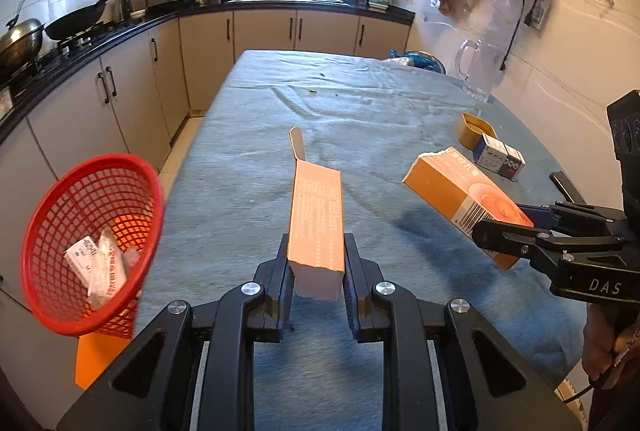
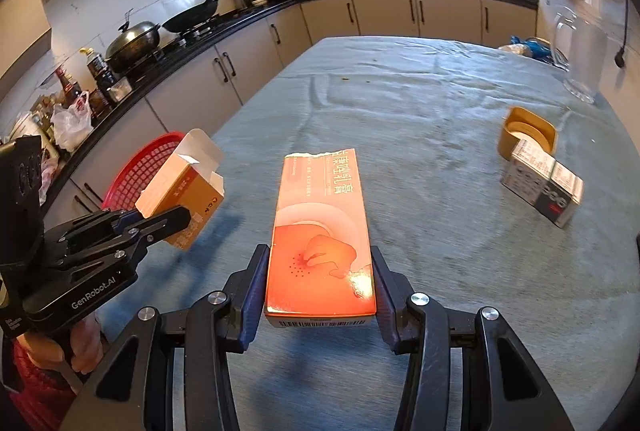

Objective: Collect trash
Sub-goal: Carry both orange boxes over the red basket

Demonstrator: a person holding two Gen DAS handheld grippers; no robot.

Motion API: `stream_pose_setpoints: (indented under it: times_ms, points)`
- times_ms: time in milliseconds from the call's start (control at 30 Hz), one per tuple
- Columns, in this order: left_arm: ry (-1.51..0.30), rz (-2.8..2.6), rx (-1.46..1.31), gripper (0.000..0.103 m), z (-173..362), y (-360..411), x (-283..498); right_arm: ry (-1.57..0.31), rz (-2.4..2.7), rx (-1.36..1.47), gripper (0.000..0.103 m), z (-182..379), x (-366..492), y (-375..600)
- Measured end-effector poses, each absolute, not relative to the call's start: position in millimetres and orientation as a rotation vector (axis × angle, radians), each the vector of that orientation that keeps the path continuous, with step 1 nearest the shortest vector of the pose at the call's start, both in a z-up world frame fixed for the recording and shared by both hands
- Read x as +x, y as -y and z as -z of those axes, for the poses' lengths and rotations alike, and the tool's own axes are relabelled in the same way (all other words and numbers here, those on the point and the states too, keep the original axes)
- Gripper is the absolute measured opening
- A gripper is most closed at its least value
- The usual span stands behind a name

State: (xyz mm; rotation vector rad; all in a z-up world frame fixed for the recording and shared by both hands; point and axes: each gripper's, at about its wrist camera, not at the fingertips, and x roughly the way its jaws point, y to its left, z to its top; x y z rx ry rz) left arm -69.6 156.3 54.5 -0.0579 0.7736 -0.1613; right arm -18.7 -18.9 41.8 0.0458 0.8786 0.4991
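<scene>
Left claw point(image 1: 316, 271) clamped on narrow orange carton point(image 1: 317, 219); right claw point(image 2: 320, 287) clamped on wider orange box point(image 2: 322, 231), both above blue worktop point(image 1: 360, 119), red basket point(image 1: 92, 247) at left.

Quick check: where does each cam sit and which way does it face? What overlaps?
Left wrist: on the left gripper, facing down the table toward the window; it grips a narrow orange carton; red basket at left; right gripper in view.
Right wrist: on the right gripper, same heading; it grips a wide orange box; left gripper and a hand show.
Shared: both cartons, basket, grey battery box, glass pitcher.
</scene>
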Motion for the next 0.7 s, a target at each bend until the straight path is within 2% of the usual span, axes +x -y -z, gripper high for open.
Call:
stream_pose_setpoints:
  times_ms: [700]
  points:
    - [-0.701, -0.008, -0.182, 0.021, -66.8, -269.2, -87.3, -0.891, -0.665, -0.056, 0.051, -65.0, -17.2, -92.3]
